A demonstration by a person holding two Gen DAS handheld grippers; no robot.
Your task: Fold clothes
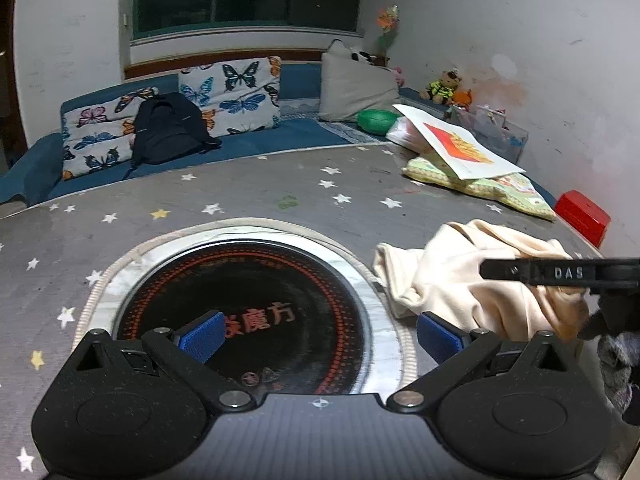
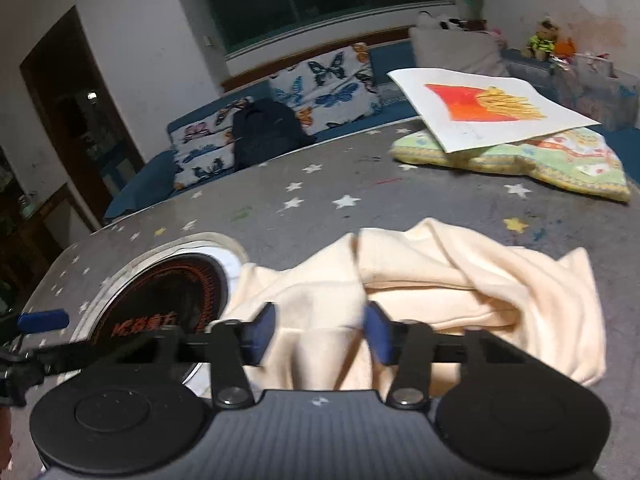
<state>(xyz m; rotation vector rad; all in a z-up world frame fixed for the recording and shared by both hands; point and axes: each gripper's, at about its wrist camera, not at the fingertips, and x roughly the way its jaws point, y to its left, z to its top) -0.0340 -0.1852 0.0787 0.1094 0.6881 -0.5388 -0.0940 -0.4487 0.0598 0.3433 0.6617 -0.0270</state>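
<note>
A crumpled cream garment (image 1: 476, 276) lies on the grey star-patterned table (image 1: 240, 200), right of a round black hotplate (image 1: 244, 304). My left gripper (image 1: 320, 336) is open and empty, hovering over the hotplate, left of the garment. In the right wrist view the garment (image 2: 420, 280) lies bunched right in front of my right gripper (image 2: 318, 334). Its blue pads are partly apart with a fold of the cloth between them, not pinched tight. The right gripper's finger (image 1: 536, 272) crosses over the garment in the left wrist view.
A green patterned cushion (image 2: 540, 160) with a drawing of fries (image 2: 484, 104) on top lies at the far right of the table. A red box (image 1: 584, 216) sits at the right edge. A sofa with butterfly pillows (image 1: 236, 92) and a dark backpack (image 1: 168, 128) stands behind.
</note>
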